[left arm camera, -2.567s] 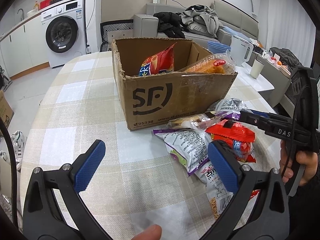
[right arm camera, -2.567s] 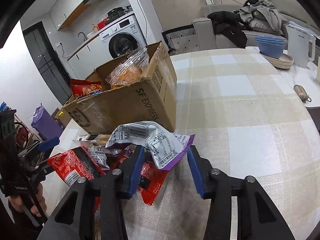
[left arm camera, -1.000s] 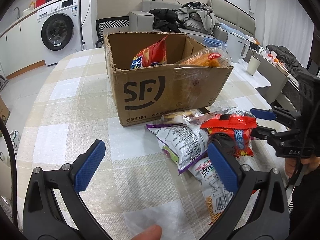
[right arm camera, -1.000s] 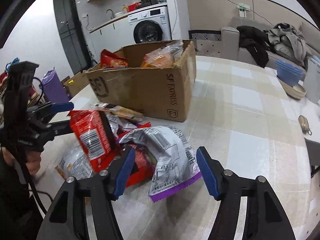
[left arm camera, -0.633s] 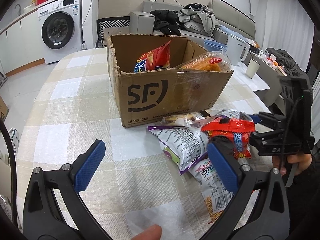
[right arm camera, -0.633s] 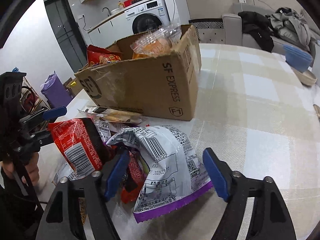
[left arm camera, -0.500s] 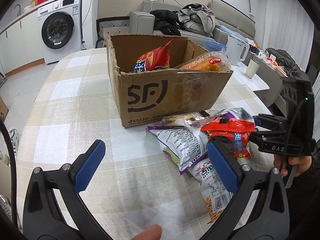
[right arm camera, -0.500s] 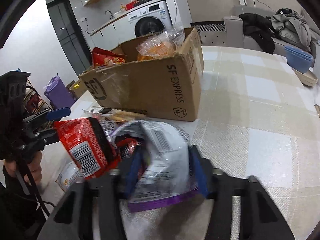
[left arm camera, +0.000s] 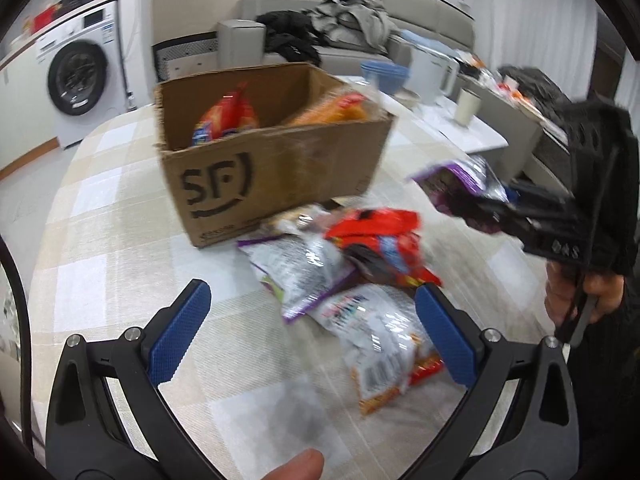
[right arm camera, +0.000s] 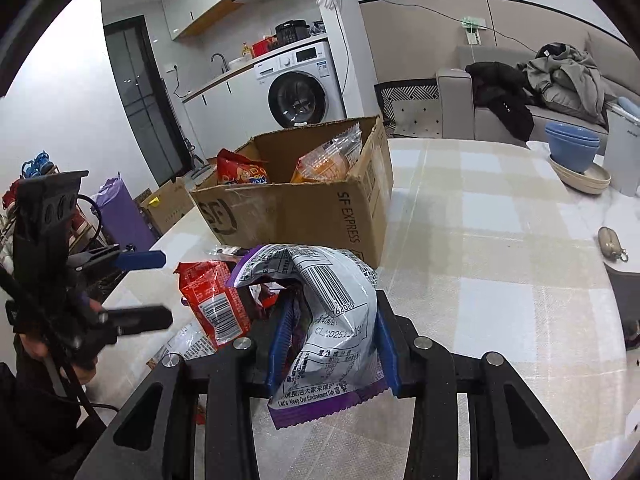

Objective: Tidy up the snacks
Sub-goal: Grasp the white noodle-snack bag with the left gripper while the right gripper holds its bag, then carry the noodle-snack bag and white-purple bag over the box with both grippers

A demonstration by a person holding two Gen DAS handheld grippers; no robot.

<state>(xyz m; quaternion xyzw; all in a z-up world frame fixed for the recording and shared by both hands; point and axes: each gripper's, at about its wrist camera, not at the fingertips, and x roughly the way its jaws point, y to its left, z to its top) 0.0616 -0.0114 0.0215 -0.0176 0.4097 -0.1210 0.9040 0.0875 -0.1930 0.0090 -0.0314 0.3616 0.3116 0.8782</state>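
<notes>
a white washing machine point(right arm camera: 298, 88) under a counter, a grey sofa point(right arm camera: 568, 100) heaped with clothes.

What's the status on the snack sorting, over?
Right claw shut on purple-edged snack bag, lifted off the table. Left claw open, empty. Cardboard box ahead, open-topped, path clear; more packets beside it.

Behind my table point(right arm camera: 500, 216), with its pale checked cloth, a white washing machine point(right arm camera: 298, 88) stood under the kitchen counter, and a grey sofa point(right arm camera: 472, 92) carried a heap of dark and grey clothes point(right arm camera: 560, 76). Stacked blue bowls point(right arm camera: 573, 150) sat on a cream plate near the table's far right edge, beside a white kettle point(left arm camera: 434, 76). A purple bag point(right arm camera: 120, 216) stood on the floor to my left.
</notes>
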